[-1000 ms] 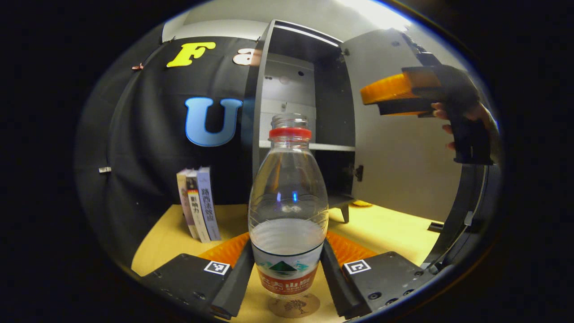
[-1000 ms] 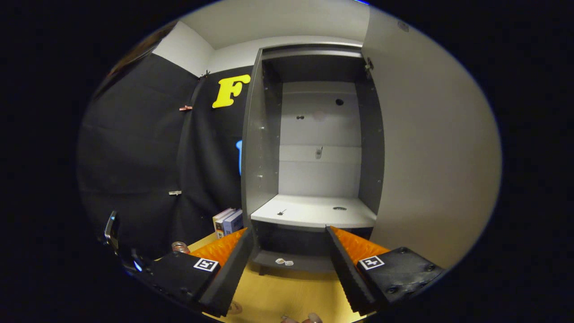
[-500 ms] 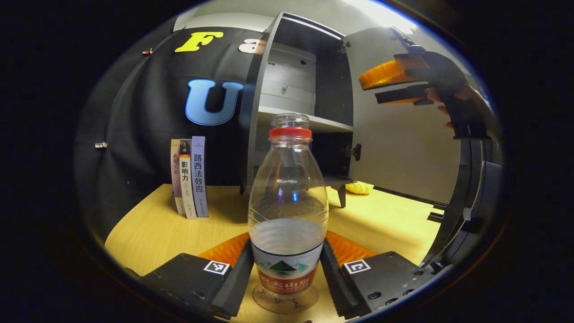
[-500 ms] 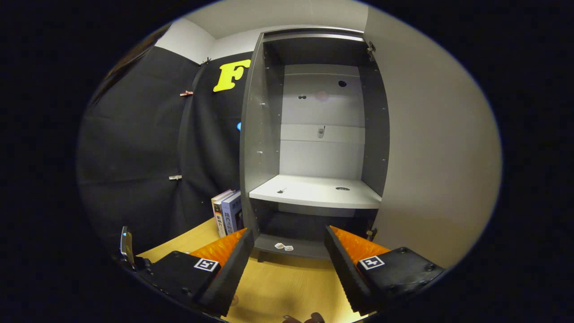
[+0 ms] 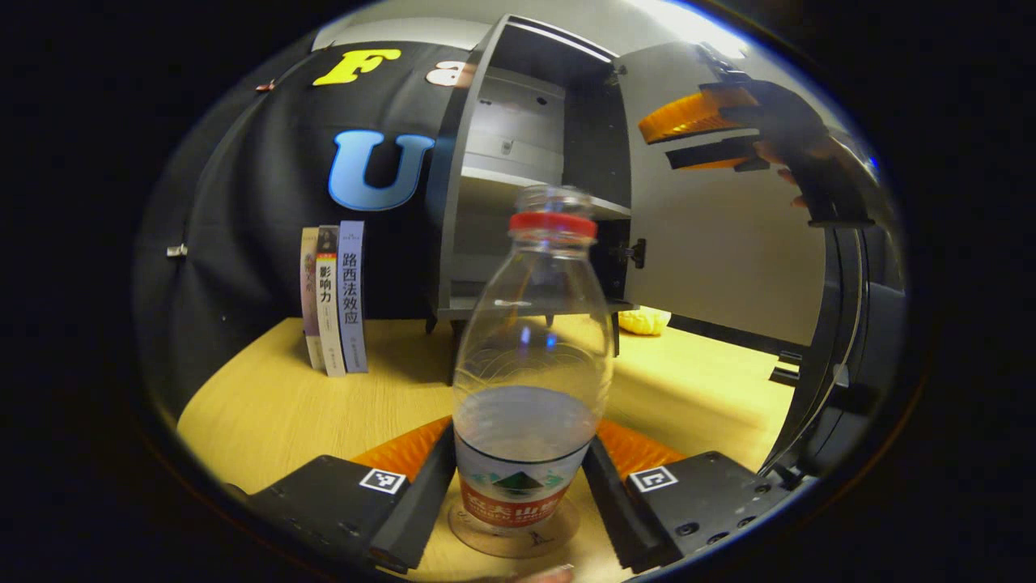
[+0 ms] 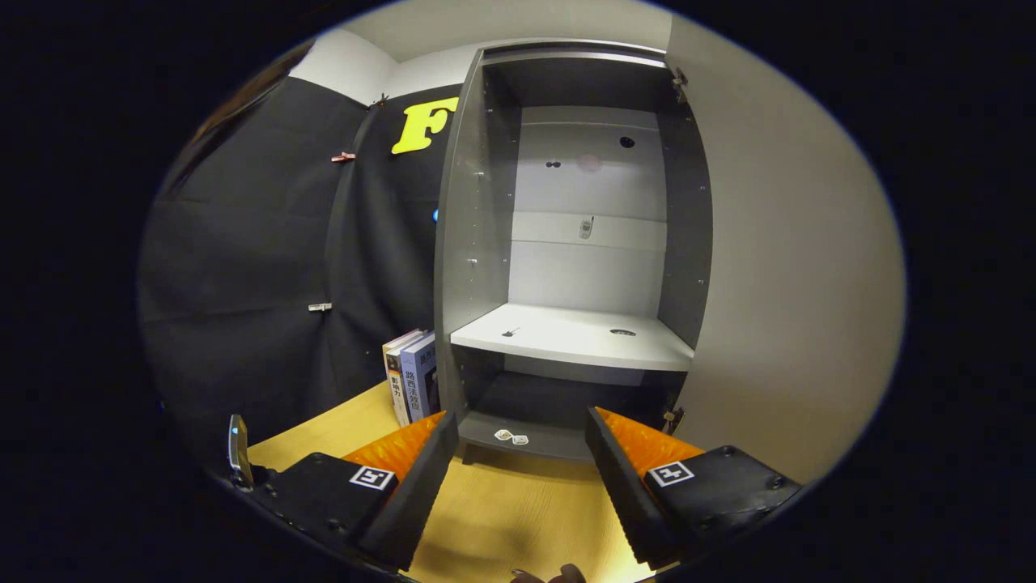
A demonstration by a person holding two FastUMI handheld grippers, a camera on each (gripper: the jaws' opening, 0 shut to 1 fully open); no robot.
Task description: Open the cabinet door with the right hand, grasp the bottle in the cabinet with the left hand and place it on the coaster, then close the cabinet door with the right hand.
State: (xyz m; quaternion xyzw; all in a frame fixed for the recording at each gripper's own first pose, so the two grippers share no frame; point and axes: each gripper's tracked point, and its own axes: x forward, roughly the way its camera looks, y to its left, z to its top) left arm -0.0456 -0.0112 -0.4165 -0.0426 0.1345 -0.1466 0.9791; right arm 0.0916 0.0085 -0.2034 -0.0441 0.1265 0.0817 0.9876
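In the left gripper view, three books stand upright at the far left of the wooden surface, against the booth wall. To their right the bottle stands between the fingers of the left gripper, its long axis nearly upright but leaning a little to the right at the red neck ring. Its base sits on the round coaster, which shows as a rim under and around the bottle's foot. The fingers lie close along both sides of the label; whether they press it or have just let go I cannot tell, since the gaps at the label are too fine to read. Water fills roughly the lower part of the bottle.

Behind the bottle the cabinet stands with its shelves bare, and its door is swung wide to the right. The right gripper hangs high in front of that door, held by a hand, its fingers apart and gripping nothing.

In the right gripper view, the right gripper is open and empty, looking straight into the cabinet, with the door close along its right side. The door's free edge is not clearly in view.

My judgement: placing is all but done. The coming move turns on the door lying immediately right of the right gripper, which is the nearer one for pushing it closed leftward.
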